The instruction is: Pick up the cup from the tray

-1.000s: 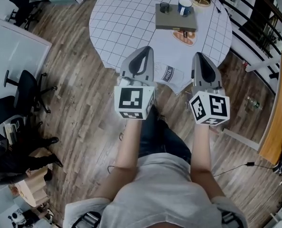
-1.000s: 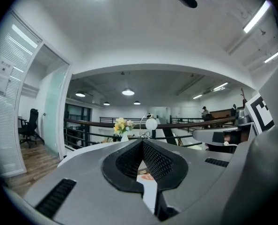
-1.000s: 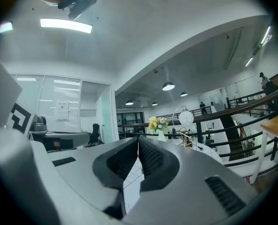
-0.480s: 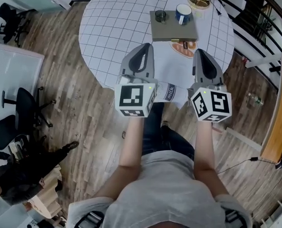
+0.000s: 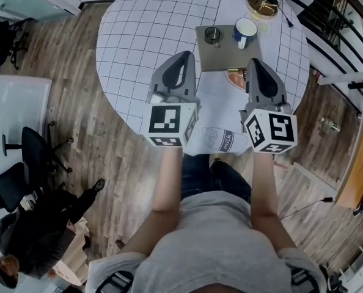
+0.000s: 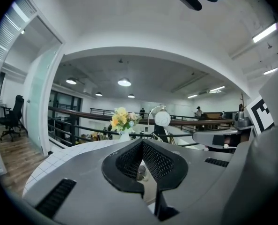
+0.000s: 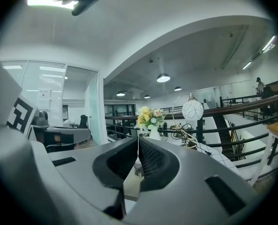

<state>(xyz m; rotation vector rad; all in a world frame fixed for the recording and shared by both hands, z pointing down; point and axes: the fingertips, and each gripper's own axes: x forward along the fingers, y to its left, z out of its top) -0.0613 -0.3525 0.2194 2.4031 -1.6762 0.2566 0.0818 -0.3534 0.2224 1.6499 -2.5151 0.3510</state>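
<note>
Left gripper [image 5: 183, 55]: we are holding it over the near part of the worktop [image 5: 145, 29], its jaws pressed together on nothing.
Right gripper [image 5: 255, 63]: we are holding it to the right, level with the left one, its jaws likewise closed and empty.
Cup [image 5: 245, 32]: it is standing upright at the far right of the tray [image 5: 221, 57], apart from both grippers.
Small glass [image 5: 212, 35]: it is sitting left of the cup.
</note>
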